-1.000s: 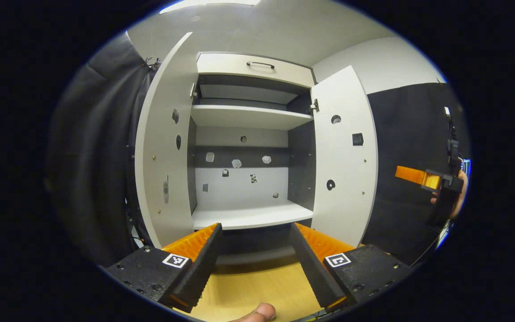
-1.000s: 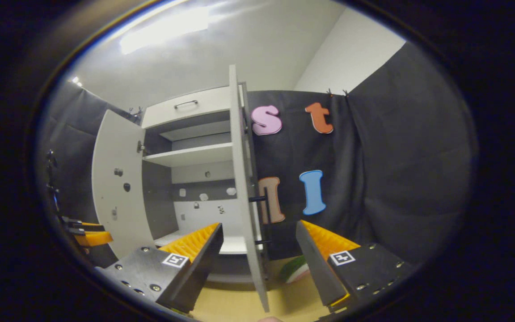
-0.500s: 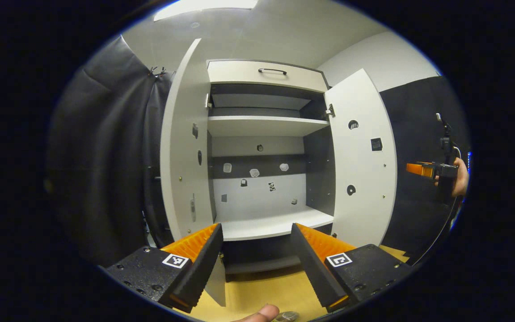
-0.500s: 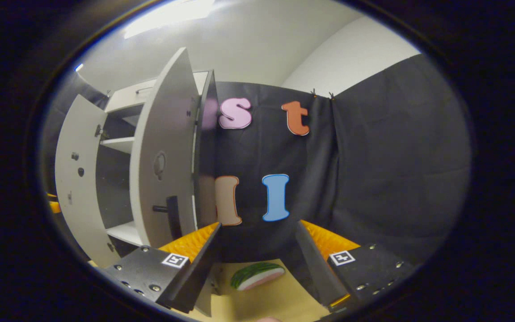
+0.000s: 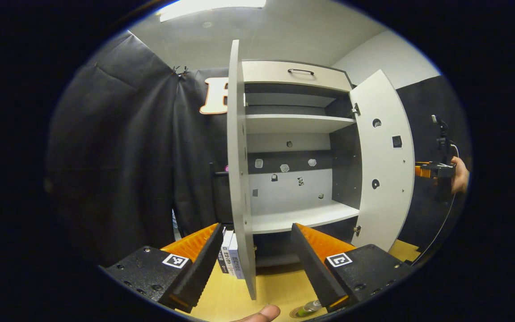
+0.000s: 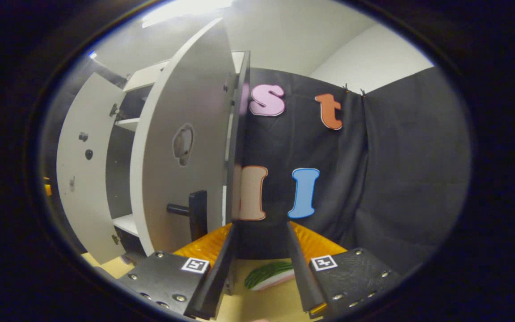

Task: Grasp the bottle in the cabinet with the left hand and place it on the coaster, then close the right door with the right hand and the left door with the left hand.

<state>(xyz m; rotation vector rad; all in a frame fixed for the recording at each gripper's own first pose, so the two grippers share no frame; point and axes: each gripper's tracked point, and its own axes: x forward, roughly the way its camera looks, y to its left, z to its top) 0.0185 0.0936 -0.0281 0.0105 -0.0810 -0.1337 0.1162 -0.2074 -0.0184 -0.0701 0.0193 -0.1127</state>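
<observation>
Movement since a second ago shows mainly in viewpoint: in the left gripper view the flat grey left door (image 5: 238,170), earlier seen broadside, now stands edge-on between the ridged orange fingers of the left gripper (image 5: 254,250), whose jaws are spread wide with nothing in them. A few upright books (image 5: 230,257) have come into sight by the door's foot. At the bottom edge, on the pale wooden bench (image 5: 275,286), the clear green-tinted bottle (image 5: 307,308) lies over a round brownish coaster (image 5: 297,311), beside a fingertip. The white laminate cabinet (image 5: 300,147) has smooth bare shelves.

In the right gripper view the right gripper (image 6: 259,255) has closed in on the outer face of the grey right door (image 6: 181,147), which now looms larger, its black bar handle (image 6: 192,212) just above the left finger. Its jaws have narrowed but remain parted and grasp nothing. A green-rinded watermelon-slice toy (image 6: 270,275) lies on the bench between the fingers.
</observation>
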